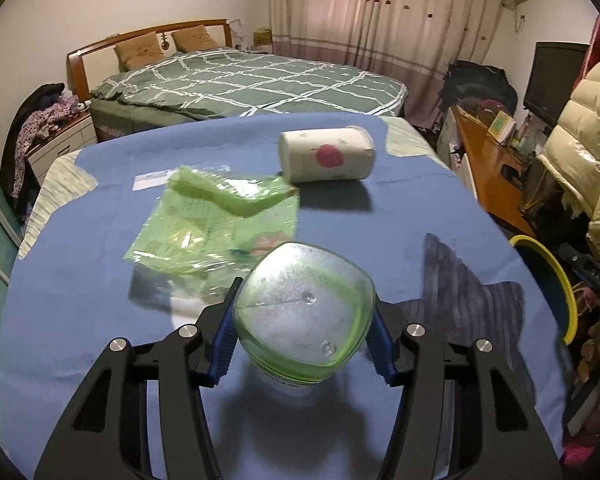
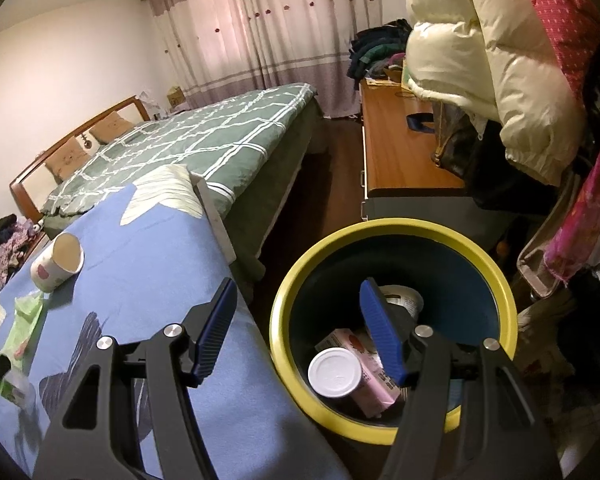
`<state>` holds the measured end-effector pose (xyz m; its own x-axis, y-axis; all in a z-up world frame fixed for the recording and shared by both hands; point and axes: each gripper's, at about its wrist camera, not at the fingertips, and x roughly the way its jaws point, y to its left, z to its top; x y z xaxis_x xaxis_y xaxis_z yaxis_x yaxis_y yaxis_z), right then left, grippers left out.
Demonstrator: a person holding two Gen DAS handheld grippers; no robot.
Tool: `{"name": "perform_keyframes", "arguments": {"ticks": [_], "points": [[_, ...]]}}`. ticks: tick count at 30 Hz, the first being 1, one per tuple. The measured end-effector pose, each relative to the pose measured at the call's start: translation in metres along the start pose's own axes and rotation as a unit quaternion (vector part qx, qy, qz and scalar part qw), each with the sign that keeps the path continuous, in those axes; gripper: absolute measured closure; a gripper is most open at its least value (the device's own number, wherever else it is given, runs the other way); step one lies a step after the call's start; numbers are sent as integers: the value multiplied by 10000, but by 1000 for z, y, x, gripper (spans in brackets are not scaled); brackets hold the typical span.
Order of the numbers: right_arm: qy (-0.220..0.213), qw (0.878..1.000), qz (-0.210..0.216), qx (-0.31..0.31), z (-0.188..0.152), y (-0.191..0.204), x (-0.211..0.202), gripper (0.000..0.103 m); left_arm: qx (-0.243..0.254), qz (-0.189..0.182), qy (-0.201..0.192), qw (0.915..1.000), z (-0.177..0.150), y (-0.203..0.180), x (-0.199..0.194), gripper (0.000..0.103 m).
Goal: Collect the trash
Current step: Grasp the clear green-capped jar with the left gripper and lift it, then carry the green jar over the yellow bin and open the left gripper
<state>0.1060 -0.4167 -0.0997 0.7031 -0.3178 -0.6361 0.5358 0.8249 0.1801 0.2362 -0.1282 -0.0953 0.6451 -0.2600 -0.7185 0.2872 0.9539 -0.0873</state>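
Note:
My left gripper is shut on a clear, green-tinted plastic bottle, whose squarish bottom faces the camera; both blue pads press its sides. It sits low over the blue cloth-covered table. Beyond it lie a crumpled green plastic wrapper and a white paper cup on its side. My right gripper stands open and holds nothing, between the table's edge and the yellow-rimmed bin. The bin holds a pink carton, a white-lidded container and another cup. The paper cup also shows in the right wrist view.
A dark striped cloth lies on the table's right side, with the bin's rim just past that edge. Behind are a bed with a green checked cover, a wooden desk and hanging coats.

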Motion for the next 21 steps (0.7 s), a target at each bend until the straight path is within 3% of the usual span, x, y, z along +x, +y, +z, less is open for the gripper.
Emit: {"name": "perform_keyframes", "arguments": {"ticks": [12,21], "points": [[-230,9996,-130,-60,3,-52,-35,35,718,-790,52,9943,22,-107,4,48],[-399,9982,-389,201,-3,-107,-60,31,1460,-1469,246,9780,32,-229,23,48]]}}
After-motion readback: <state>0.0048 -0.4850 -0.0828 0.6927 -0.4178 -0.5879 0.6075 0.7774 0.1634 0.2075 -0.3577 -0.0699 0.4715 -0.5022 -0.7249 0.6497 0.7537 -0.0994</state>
